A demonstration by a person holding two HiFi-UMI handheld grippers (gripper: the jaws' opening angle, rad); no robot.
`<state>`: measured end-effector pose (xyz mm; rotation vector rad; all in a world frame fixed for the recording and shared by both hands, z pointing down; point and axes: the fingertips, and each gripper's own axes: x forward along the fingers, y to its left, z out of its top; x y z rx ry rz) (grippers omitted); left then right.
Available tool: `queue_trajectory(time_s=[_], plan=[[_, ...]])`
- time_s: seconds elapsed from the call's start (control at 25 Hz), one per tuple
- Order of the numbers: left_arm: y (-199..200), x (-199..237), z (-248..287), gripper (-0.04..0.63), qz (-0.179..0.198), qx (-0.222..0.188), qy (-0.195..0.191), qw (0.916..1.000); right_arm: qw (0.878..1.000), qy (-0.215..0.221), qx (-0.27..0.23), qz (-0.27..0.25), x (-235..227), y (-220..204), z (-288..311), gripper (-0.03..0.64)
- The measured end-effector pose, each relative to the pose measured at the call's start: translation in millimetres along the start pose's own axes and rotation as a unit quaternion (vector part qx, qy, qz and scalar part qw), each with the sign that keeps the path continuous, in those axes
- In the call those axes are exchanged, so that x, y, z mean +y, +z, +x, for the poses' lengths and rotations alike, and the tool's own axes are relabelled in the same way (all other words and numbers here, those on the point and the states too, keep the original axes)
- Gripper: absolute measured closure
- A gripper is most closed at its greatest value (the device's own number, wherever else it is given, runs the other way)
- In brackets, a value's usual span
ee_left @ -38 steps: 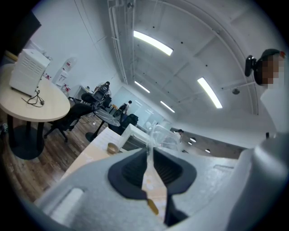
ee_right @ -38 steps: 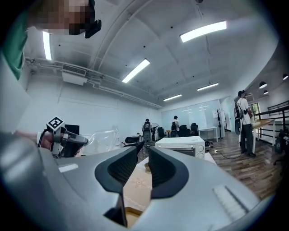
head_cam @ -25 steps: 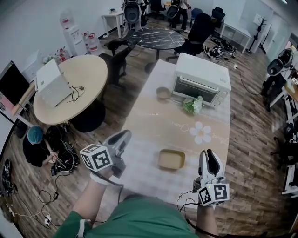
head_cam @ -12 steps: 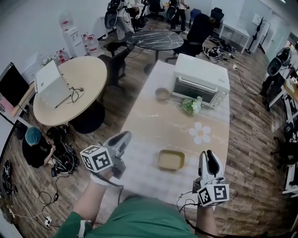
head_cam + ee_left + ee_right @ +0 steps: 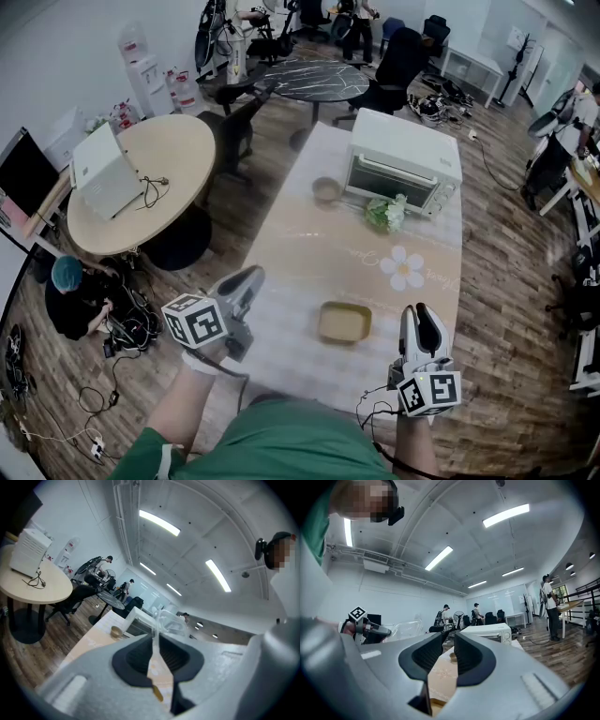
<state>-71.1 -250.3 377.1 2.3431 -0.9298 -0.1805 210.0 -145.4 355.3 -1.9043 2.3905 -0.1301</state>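
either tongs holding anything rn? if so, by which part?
Nothing is held. The left tongs are shut with nothing between the jaws; the right tongs are slightly apart and empty. The tan tray lies untouched on the table.

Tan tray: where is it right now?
In the head view the tan tray lies on the table between the left gripper and the right gripper, nearer the right, with the flower print just beyond.

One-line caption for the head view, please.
Left tongs and right tongs flank a shallow tan rectangular tray on a beige patterned tablecloth, white toaster oven beyond.
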Motion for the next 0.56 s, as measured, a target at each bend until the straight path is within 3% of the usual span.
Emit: queue_trajectory(time_s=[0.56], plan=[[-2.3, -1.9, -0.7, 0.554, -0.001, 0.003, -0.001, 1.0000, 1.000, -0.001, 0.000, -0.001, -0.1, 0.6, -3.4, 0.535]])
